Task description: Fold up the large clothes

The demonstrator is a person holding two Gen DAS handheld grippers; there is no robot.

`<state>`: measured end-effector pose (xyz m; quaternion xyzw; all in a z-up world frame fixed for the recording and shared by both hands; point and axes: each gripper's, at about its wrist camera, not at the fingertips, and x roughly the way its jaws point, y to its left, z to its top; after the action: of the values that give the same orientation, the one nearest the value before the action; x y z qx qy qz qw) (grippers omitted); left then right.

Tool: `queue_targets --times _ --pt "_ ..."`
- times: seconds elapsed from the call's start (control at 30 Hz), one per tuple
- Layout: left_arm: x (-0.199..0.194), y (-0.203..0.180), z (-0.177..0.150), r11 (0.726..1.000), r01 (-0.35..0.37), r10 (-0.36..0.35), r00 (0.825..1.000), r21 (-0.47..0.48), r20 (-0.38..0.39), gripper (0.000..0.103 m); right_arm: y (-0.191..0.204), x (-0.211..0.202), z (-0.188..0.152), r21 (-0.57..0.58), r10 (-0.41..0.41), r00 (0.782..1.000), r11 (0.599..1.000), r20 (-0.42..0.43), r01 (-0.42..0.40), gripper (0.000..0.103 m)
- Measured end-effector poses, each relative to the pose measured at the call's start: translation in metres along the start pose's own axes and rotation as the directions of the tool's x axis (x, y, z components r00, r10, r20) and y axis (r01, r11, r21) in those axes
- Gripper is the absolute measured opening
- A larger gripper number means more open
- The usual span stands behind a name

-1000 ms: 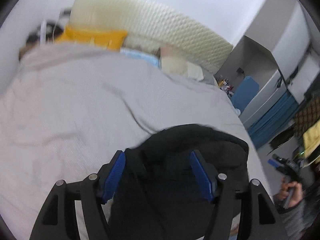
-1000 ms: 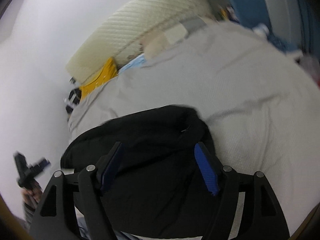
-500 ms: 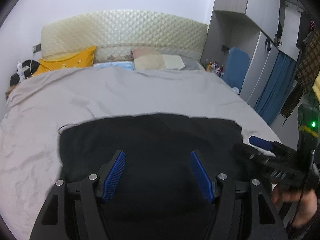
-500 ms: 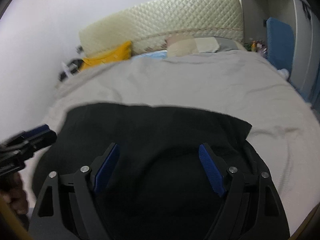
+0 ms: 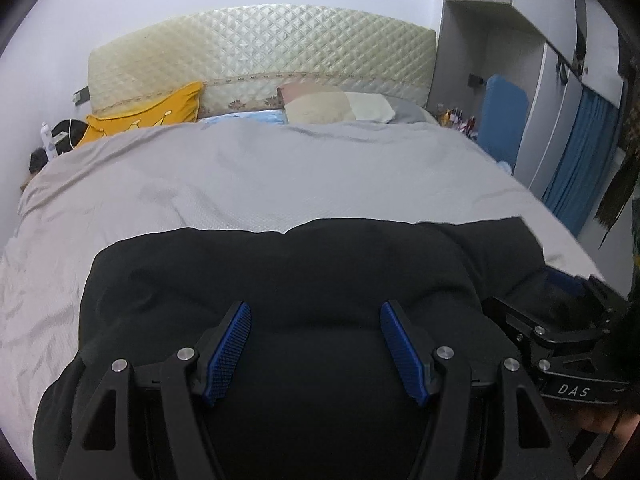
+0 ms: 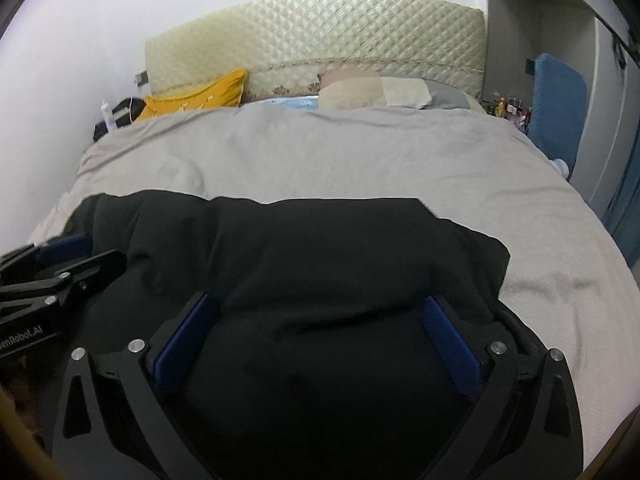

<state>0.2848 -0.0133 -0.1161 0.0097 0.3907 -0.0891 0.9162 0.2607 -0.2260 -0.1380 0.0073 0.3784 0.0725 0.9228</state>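
Note:
A large black garment (image 5: 312, 272) lies spread on the near part of a bed with a grey cover (image 5: 260, 176); it also fills the lower half of the right wrist view (image 6: 304, 256). My left gripper (image 5: 315, 320) hovers over the garment's near middle, jaws wide apart, nothing between them. My right gripper (image 6: 320, 312) is over the garment too, jaws wide apart and empty. The right gripper also shows at the right edge of the left wrist view (image 5: 560, 320); the left gripper shows at the left edge of the right wrist view (image 6: 52, 276).
A quilted cream headboard (image 5: 260, 52) stands at the far end, with a yellow pillow (image 5: 148, 112) and beige pillows (image 5: 336, 108) below it. A blue cushion (image 5: 502, 120), cluttered small items and wardrobe doors stand to the right. The white wall is on the left.
The garment went from a bunched heap to lying spread out flat and wide on the bed. Both grippers swung level to face the headboard and drew closer together, jaws open throughout.

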Motion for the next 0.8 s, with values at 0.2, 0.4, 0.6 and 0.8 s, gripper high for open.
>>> queue_targets --times 0.2,0.4,0.6,0.8 --pt "0.030 0.009 0.006 1.000 -0.011 0.011 1.000 -0.010 -0.019 0.068 -0.003 0.034 0.007 0.021 0.019 0.999 1.000 -0.048 -0.018 0.103" --pt "0.055 0.010 0.003 1.000 -0.019 0.019 0.999 0.001 -0.038 0.069 0.002 0.052 0.005 0.009 0.007 0.999 1.000 -0.048 -0.006 0.103" --pt "0.052 0.009 -0.003 1.000 -0.021 0.022 0.999 0.005 -0.033 0.069 0.000 0.053 -0.003 0.015 0.026 0.999 1.000 -0.029 -0.025 0.103" --pt "0.034 0.014 -0.009 1.000 0.008 -0.008 1.000 0.001 -0.020 0.069 -0.010 0.031 -0.006 0.028 0.069 0.997 0.997 -0.033 -0.068 0.103"
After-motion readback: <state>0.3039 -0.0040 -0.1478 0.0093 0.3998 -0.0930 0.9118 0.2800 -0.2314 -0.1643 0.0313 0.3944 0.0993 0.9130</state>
